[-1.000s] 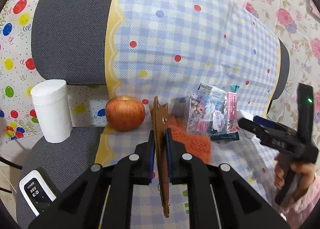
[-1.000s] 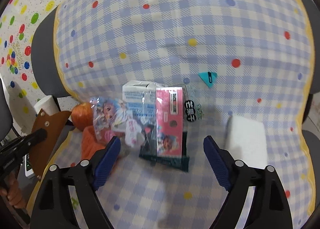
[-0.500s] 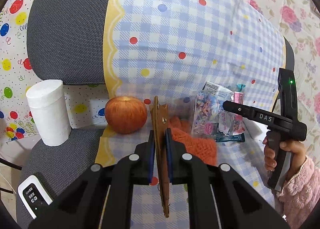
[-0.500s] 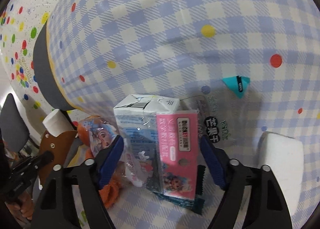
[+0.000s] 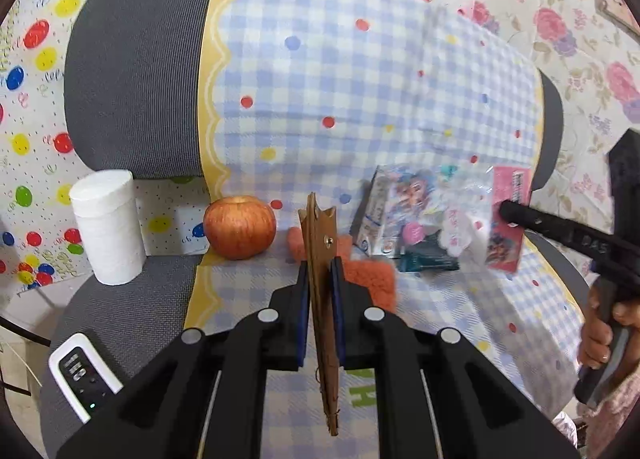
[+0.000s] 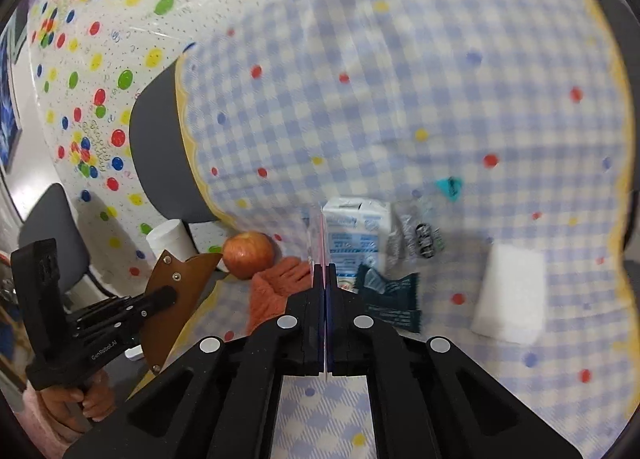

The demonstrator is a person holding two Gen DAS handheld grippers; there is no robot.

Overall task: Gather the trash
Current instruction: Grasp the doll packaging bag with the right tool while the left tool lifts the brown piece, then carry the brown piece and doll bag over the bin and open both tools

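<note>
My left gripper (image 5: pixel 320 271) is shut on a flat brown leather-like piece (image 5: pixel 316 227) that stands on edge between its pads. My right gripper (image 6: pixel 325 271) is shut on a clear cartoon-printed wrapper with a pink strip (image 5: pixel 460 215). That wrapper hangs above the checked cloth (image 5: pixel 360 79) and shows only as a thin edge (image 6: pixel 321 235) in the right wrist view. A blue and white milk carton (image 6: pixel 356 235), a dark green wrapper (image 6: pixel 390 299), a clear wrapper with black print (image 6: pixel 420 235) and a teal scrap (image 6: pixel 450 187) lie on the seat.
An apple (image 5: pixel 240 227) and an orange cloth (image 5: pixel 368 279) lie just ahead of my left gripper. A white paper roll (image 5: pixel 106 227) and a white remote (image 5: pixel 82 375) sit on the grey chair seat at left. A white foam block (image 6: pixel 510 295) rests at right.
My right gripper has closed on the cartoon wrapper and lifted it off the pile, up and to the right in the left wrist view. The left gripper still holds the brown piece.
</note>
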